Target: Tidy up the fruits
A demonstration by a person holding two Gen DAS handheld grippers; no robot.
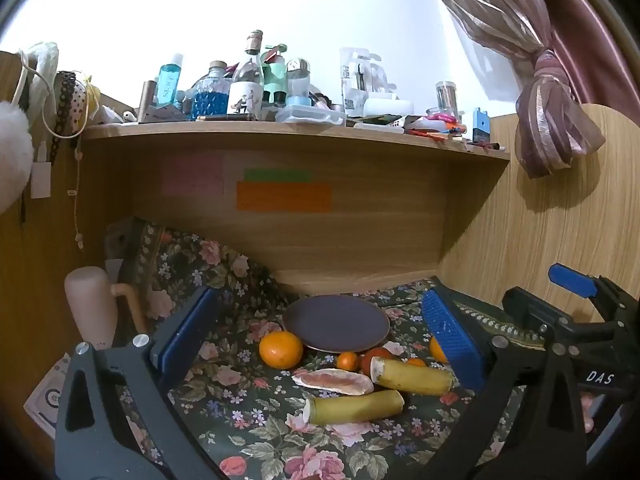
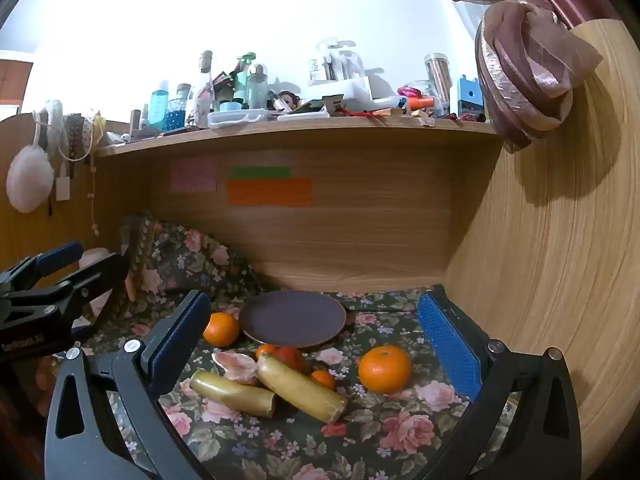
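Floral tablecloth (image 2: 400, 432) covers the desk, with a dark plate (image 2: 292, 320) at the back, nothing on it. Both grippers, left gripper (image 1: 316, 336) and right gripper (image 2: 320, 336), hang wide open, holding nothing. In front of the plate: two banana pieces (image 2: 300, 388), oranges (image 2: 384, 368), a grapefruit wedge (image 1: 332, 380), tiny tangerines (image 2: 322, 378).

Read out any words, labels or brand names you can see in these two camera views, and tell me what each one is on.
"DAS": white letters on the right gripper, seen from the left wrist view.
White lettering on the left gripper, in the right wrist view: too blurred to read.
Lettering on the blue bottle on the shelf: too blurred.
White-labelled bottle, packaging with QR codes: too small.
Sticky notes: no legible writing.
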